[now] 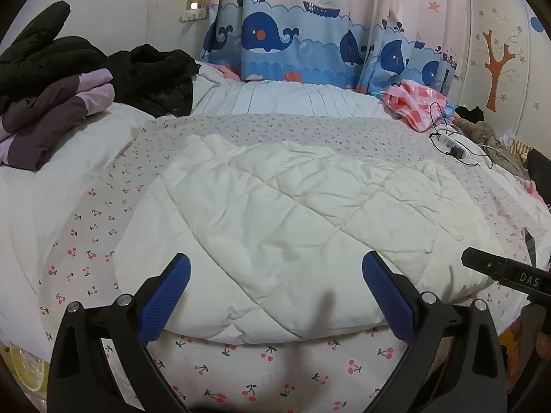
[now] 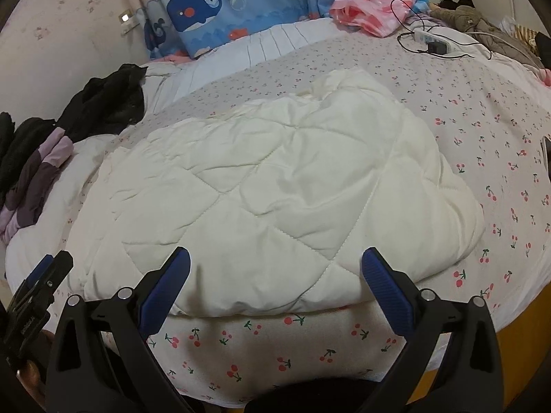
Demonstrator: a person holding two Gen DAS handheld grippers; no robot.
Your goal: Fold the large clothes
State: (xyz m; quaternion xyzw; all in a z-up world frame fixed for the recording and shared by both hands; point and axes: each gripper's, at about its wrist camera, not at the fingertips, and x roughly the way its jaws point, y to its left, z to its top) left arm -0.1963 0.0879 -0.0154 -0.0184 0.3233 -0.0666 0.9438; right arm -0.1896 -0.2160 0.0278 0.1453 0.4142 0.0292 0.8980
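Whale-print curtain (image 1: 310, 31) hangs at the far wall, cherry-print bed (image 1: 275, 371) fills the room, perhaps a wardrobe (image 1: 499, 55) far right.

1. The garment (image 1: 275, 213) is a cream-white quilted piece, stitched in a large diamond pattern, puffy and softly creased.
2. It lies flat and spread wide across the bed (image 1: 241, 371), on the cherry-print sheet, its bottom hem running along the bed's near edge.
3. Its far end is narrower and rumpled (image 2: 344, 86), reaching toward the middle of the bed.
4. Its sides sit well inside the bed's left and right edges.
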